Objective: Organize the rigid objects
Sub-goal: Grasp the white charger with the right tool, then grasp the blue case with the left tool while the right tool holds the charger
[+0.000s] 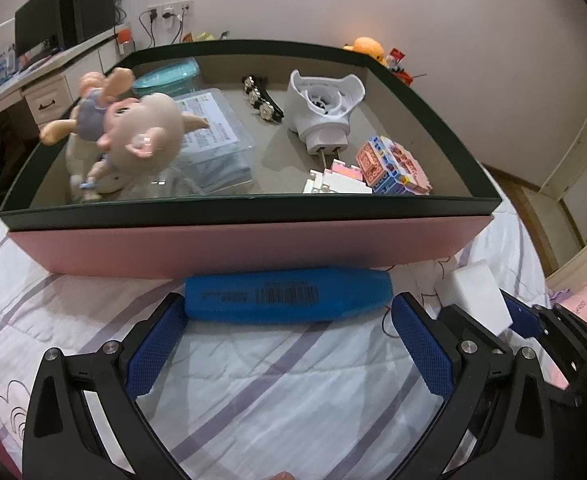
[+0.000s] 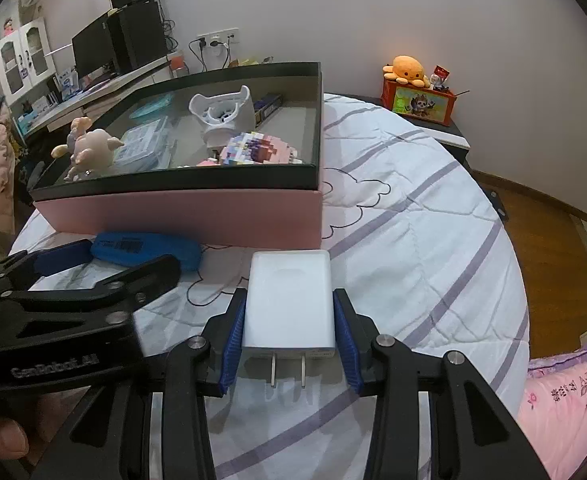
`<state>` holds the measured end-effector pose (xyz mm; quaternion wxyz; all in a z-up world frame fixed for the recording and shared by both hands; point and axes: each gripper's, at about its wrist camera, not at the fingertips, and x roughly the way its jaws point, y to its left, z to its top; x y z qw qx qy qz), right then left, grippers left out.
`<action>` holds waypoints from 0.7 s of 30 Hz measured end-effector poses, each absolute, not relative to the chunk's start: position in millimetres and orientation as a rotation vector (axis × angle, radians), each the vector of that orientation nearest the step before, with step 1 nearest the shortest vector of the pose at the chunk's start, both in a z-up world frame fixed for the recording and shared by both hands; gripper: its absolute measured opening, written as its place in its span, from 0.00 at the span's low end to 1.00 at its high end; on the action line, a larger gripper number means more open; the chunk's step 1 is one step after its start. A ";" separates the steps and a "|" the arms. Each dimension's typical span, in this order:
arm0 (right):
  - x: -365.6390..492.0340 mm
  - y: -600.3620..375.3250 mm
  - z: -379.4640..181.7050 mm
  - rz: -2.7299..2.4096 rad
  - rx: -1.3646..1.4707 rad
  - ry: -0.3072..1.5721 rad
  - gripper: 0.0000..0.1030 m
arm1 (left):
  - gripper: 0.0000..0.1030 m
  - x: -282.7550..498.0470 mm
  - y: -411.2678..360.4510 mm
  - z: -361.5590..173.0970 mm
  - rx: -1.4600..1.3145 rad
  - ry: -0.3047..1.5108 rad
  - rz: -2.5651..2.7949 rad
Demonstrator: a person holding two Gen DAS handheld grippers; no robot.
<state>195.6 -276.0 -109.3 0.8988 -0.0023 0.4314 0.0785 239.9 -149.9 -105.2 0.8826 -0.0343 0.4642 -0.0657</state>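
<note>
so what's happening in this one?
A person with a gripper in each hand is tidying items off a bed into a box. The right gripper is shut on a white charger, prongs facing the camera. The left gripper is open, its fingers either side of a blue case lying on the quilt against the box wall, not gripped yet. The box already holds a doll, an adapter and bricks.

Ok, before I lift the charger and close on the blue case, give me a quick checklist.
1. right gripper shut on white charger: ok.
2. Charger prongs face the camera, unpinched: ok.
3. left gripper open around blue case: ok.
4. Pads touching the case ends: cannot tell.
5. Free floor in box beside the white plug-in device: ok.
6. The grippers stand close together, collision risk: not ok.
</note>
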 end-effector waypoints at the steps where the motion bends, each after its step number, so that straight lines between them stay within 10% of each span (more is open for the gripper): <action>1: 195.5 -276.0 -109.7 0.163 -0.003 0.894 0.41 | 1.00 242.4 -151.7 -106.7 -0.070 0.970 -0.136; 11: 197.3 -276.2 -112.1 0.173 0.002 0.898 0.41 | 0.99 247.4 -155.4 -110.9 -0.060 0.951 -0.139; 21: 192.9 -275.9 -110.8 0.174 0.013 0.900 0.41 | 0.45 219.8 -131.9 -105.4 0.001 0.930 -0.202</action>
